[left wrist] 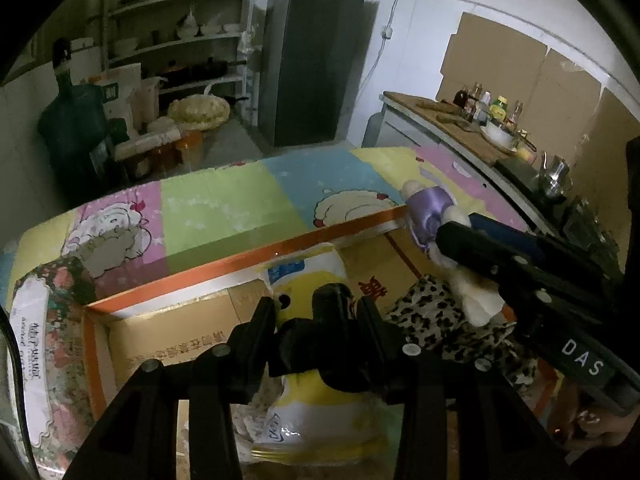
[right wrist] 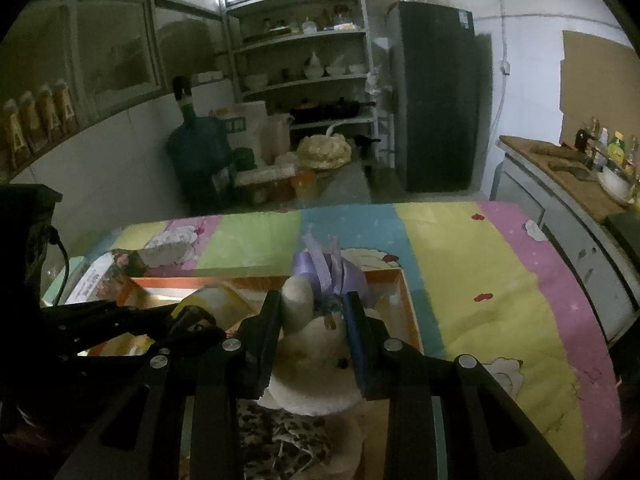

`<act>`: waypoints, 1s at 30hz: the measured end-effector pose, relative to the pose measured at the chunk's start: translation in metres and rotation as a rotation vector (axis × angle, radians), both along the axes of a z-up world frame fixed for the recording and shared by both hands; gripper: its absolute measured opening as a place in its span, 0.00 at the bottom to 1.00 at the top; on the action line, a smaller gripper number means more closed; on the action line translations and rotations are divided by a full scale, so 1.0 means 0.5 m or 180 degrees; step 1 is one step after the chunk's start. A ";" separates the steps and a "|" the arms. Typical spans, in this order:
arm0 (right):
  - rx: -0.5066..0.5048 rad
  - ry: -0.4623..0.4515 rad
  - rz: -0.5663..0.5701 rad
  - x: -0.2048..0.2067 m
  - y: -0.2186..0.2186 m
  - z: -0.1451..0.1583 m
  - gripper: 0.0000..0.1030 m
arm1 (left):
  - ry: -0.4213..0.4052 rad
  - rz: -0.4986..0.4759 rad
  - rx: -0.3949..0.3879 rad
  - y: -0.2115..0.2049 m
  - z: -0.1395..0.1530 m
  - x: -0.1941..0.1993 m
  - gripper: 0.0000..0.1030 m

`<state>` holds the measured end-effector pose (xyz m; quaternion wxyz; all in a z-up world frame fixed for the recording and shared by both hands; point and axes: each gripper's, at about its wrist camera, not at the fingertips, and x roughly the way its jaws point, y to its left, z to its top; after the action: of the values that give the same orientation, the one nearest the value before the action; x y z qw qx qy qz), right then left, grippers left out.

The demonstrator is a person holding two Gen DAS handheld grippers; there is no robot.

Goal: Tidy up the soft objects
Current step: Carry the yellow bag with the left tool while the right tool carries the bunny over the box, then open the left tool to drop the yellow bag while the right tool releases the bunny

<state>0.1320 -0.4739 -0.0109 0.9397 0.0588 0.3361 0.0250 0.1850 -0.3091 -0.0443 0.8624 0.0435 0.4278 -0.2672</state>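
The right gripper (right wrist: 314,320) is squeezing a cream plush toy (right wrist: 316,368), its purple ribbon at twelve o'clock, carrying it over the cardboard box (right wrist: 408,300). The left gripper (left wrist: 320,312) is clamping a black soft item (left wrist: 316,344) above the box's yellow pouch (left wrist: 316,292), apparently for packing.

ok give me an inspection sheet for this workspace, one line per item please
Surface: table under a pastel cartoon cloth.
Job's things: open cardboard box holding a yellow plush and leopard-print fabric; white plush with purple ribbon.
Clutter: floral package beside the box.
Grippers: left gripper shut on a black item over the box; right gripper shut on the white plush.
Cables: black cable at left edge.
Surroundings: shelves, fridge, counter with bottles.
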 end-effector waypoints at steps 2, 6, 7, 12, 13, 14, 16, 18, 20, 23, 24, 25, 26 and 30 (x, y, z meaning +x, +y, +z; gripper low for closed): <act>-0.0012 0.0054 0.0014 0.009 0.002 -0.006 0.31 | 0.0071 -0.0017 0.0003 -0.003 -0.007 0.004 0.41; -0.0043 0.0176 0.0054 0.024 0.006 -0.023 0.31 | 0.0215 -0.0043 0.0030 -0.008 -0.022 0.010 0.41; -0.0041 0.0193 0.0058 0.024 0.006 -0.026 0.31 | 0.0252 -0.0046 0.0028 -0.008 -0.026 0.012 0.41; 0.0020 0.0296 0.0057 0.035 -0.002 -0.044 0.31 | 0.0311 -0.0027 0.0008 -0.005 -0.031 0.014 0.40; 0.0037 0.0314 0.0061 0.037 -0.004 -0.047 0.31 | 0.0315 -0.0012 -0.0006 -0.004 -0.031 0.012 0.40; 0.0047 0.0328 0.0066 0.039 -0.005 -0.049 0.31 | 0.0318 -0.0003 -0.0019 -0.004 -0.031 0.013 0.40; 0.0056 0.0338 0.0072 0.041 -0.006 -0.051 0.32 | 0.0303 0.0011 -0.0042 -0.001 -0.029 0.010 0.41; 0.0062 0.0343 0.0073 0.042 -0.005 -0.052 0.34 | 0.0258 0.0015 -0.0067 0.001 -0.023 0.009 0.45; 0.0093 0.0356 0.0080 0.043 -0.007 -0.055 0.37 | 0.0173 0.0022 -0.0105 0.004 -0.012 0.004 0.55; 0.0133 0.0350 0.0082 0.042 -0.007 -0.055 0.38 | 0.0083 0.0035 -0.0151 0.012 0.005 -0.003 0.63; 0.0140 0.0349 0.0081 0.042 -0.007 -0.054 0.41 | 0.0065 0.0046 -0.0152 0.014 0.010 -0.005 0.63; 0.0153 0.0346 0.0086 0.041 -0.007 -0.054 0.43 | 0.0043 0.0062 -0.0158 0.018 0.014 -0.008 0.63; 0.0164 0.0339 0.0086 0.040 -0.007 -0.053 0.46 | 0.0028 0.0074 -0.0169 0.020 0.018 -0.010 0.63; 0.0186 0.0296 0.0062 0.036 -0.007 -0.051 0.48 | -0.0047 0.0126 -0.0230 0.034 0.032 -0.016 0.63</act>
<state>0.1498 -0.4776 -0.0362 0.9206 0.0840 0.3791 0.0411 0.1772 -0.2921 -0.0283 0.8716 0.0058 0.4124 -0.2650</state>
